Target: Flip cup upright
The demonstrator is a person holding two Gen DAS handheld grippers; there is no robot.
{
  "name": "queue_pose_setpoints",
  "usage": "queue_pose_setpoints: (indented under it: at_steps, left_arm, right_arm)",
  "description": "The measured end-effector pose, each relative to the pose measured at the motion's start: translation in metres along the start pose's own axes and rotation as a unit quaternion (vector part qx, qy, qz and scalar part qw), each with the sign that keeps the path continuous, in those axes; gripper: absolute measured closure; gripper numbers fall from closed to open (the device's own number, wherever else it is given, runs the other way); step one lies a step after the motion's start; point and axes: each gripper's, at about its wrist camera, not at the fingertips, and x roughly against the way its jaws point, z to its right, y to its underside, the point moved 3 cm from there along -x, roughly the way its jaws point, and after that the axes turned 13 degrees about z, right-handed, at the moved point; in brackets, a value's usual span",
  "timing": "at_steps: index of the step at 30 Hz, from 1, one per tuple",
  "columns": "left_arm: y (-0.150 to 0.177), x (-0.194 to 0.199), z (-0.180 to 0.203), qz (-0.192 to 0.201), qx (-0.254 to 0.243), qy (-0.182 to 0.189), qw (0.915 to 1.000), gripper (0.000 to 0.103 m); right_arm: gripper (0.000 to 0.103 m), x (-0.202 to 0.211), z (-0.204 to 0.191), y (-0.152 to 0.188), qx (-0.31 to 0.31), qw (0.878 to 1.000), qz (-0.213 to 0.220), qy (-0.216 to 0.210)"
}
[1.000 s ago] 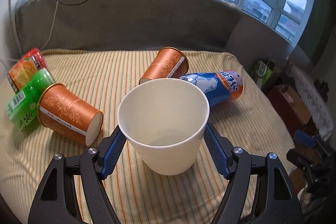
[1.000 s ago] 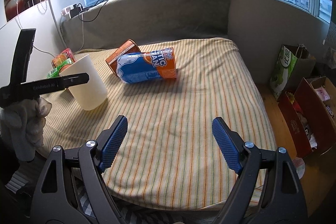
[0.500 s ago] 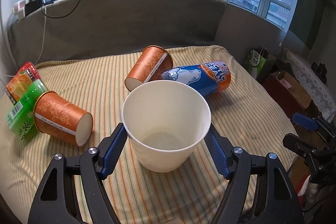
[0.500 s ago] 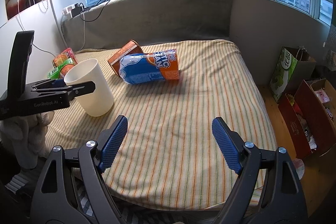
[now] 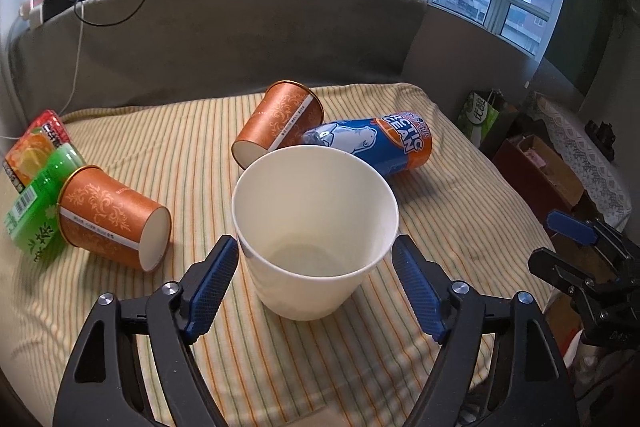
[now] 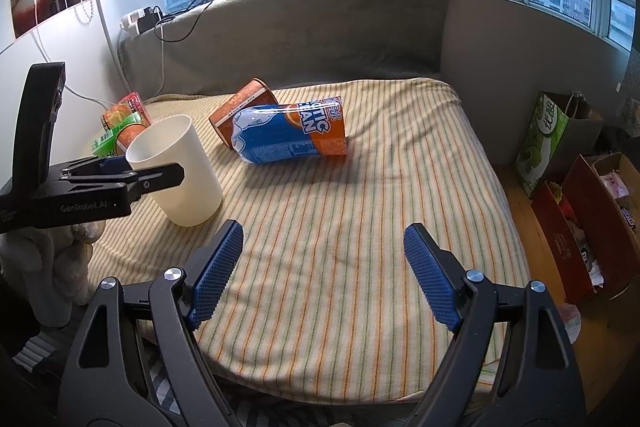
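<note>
A cream paper cup stands upright on the striped cloth, mouth up; it also shows in the right wrist view. My left gripper is open, its blue pads on either side of the cup with small gaps, not touching it. My right gripper is open and empty, over the cloth near the front edge, well right of the cup. It shows at the right edge of the left wrist view.
Two orange patterned cups lie on their sides. A blue and orange snack can lies behind the cup. A green bottle and an orange carton lie at the left. Bags and boxes stand on the floor at right.
My left gripper has opened slightly and drawn back, leaving the cream cup standing on the cloth. The right gripper has barely moved.
</note>
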Motion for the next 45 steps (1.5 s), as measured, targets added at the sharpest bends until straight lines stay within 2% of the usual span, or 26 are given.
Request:
queue_pose_setpoints:
  at_steps: [12, 17, 22, 31, 32, 33, 35, 37, 41, 45]
  left_arm:
    - [0.004, 0.024, -0.017, 0.006, 0.009, 0.003, 0.9999, 0.023]
    - [0.003, 0.041, -0.028, 0.026, 0.011, -0.009, 0.9996, 0.023]
    - [-0.003, 0.064, -0.042, 0.061, 0.016, -0.029, 0.9976, 0.023]
    - [-0.02, 0.103, -0.062, 0.152, 0.027, -0.082, 0.9846, 0.023]
    - [-0.022, 0.107, -0.064, 0.161, 0.027, -0.086, 0.9829, 0.022]
    - [-0.024, 0.11, -0.064, 0.171, 0.025, -0.092, 0.9807, 0.022]
    - [-0.027, 0.116, -0.065, 0.191, 0.019, -0.106, 0.9758, 0.019]
    - [-0.029, 0.121, -0.065, 0.209, 0.008, -0.122, 0.9703, 0.019]
    - [-0.031, 0.125, -0.064, 0.219, 0.006, -0.132, 0.9667, 0.011]
    - [-0.032, 0.125, -0.064, 0.224, 0.006, -0.134, 0.9654, 0.011]
  right_arm:
    - [0.018, -0.007, -0.022, -0.011, -0.001, 1.0, 0.015, -0.009]
    - [0.018, -0.01, -0.037, -0.02, 0.002, 0.999, 0.032, -0.014]
    - [0.018, -0.013, -0.053, -0.027, 0.004, 0.999, 0.046, -0.02]
    - [0.018, -0.009, -0.078, -0.029, 0.022, 0.997, 0.074, -0.018]
    - [0.016, -0.008, -0.079, -0.03, 0.023, 0.997, 0.077, -0.017]
    - [0.008, -0.007, -0.08, -0.03, 0.024, 0.996, 0.082, -0.014]
    - [0.001, -0.002, -0.082, -0.032, 0.024, 0.995, 0.094, -0.012]
    - [0.001, 0.001, -0.084, -0.033, 0.027, 0.994, 0.104, -0.008]
    - [0.0, 0.006, -0.086, -0.036, 0.033, 0.992, 0.118, 0.0]
    - [0.0, 0.006, -0.087, -0.036, 0.039, 0.992, 0.121, 0.005]
